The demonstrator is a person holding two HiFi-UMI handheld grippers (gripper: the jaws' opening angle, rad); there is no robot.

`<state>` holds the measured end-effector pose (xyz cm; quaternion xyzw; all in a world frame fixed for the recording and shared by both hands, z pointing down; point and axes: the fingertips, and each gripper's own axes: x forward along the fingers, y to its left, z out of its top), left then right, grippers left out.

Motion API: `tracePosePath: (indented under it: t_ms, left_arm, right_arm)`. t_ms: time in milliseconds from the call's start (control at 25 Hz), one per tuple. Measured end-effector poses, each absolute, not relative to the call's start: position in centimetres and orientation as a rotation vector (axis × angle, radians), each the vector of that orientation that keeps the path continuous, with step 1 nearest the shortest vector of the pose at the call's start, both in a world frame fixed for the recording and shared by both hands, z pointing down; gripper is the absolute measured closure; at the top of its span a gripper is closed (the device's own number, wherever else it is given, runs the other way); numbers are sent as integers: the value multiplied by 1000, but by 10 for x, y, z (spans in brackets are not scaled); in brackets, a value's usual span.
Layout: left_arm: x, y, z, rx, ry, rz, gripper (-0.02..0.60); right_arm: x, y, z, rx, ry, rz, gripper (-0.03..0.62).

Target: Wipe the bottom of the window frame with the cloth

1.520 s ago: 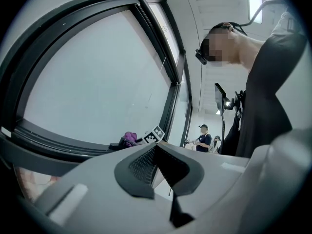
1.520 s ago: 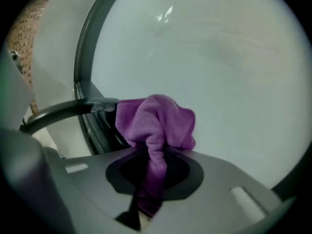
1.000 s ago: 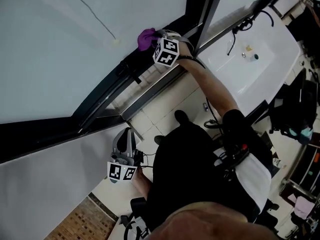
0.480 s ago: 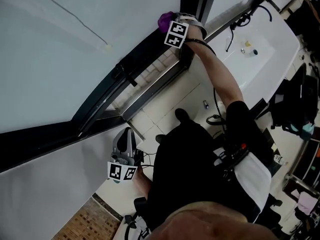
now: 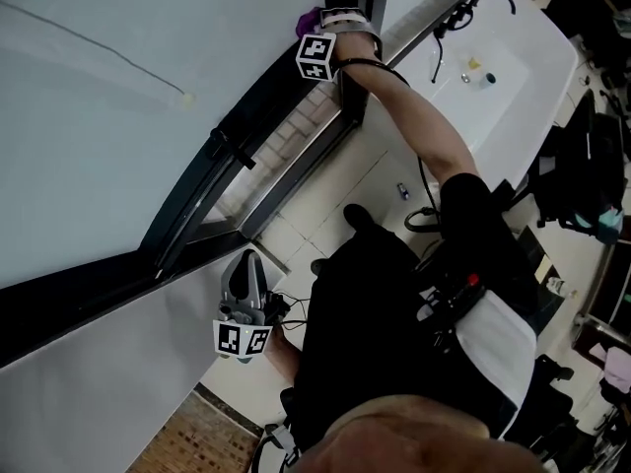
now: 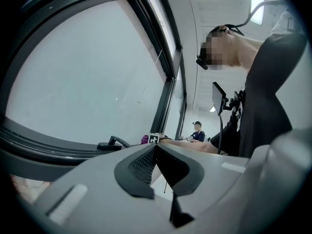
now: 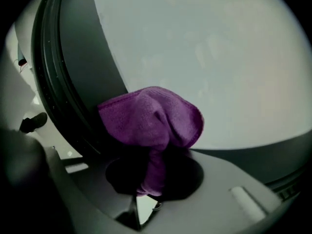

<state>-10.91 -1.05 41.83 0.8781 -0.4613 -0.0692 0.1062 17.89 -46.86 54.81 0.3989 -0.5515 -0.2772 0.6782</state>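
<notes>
My right gripper (image 5: pixel 317 28) is shut on a bunched purple cloth (image 7: pixel 151 118) and presses it against the dark window frame (image 5: pixel 258 101) near the upright post at the top of the head view. Only a sliver of the cloth (image 5: pixel 308 18) shows there beyond the marker cube. In the right gripper view the cloth fills the jaws, with the frame rail (image 7: pixel 73 77) behind it and the pane above. My left gripper (image 5: pixel 247 282) hangs low by the person's hip, shut and holding nothing (image 6: pixel 155 152).
A window handle (image 5: pixel 231 152) juts from the frame midway along. Tiled sill (image 5: pixel 286 131) and pale floor tiles lie below it. A white basin (image 5: pixel 493 57) with a tap sits to the right. Another person (image 6: pixel 197 132) stands far off.
My right gripper has slid the cloth along the frame, from beside the glass to the upright post at the top. The left gripper has stayed put.
</notes>
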Motion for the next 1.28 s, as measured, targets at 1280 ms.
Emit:
tracePosePath:
  t_ms: [1280]
  left_arm:
    - [-73, -37, 430, 2553, -1250, -286, 581]
  right_arm:
    - [0, -74, 508, 28, -2962, 860, 529]
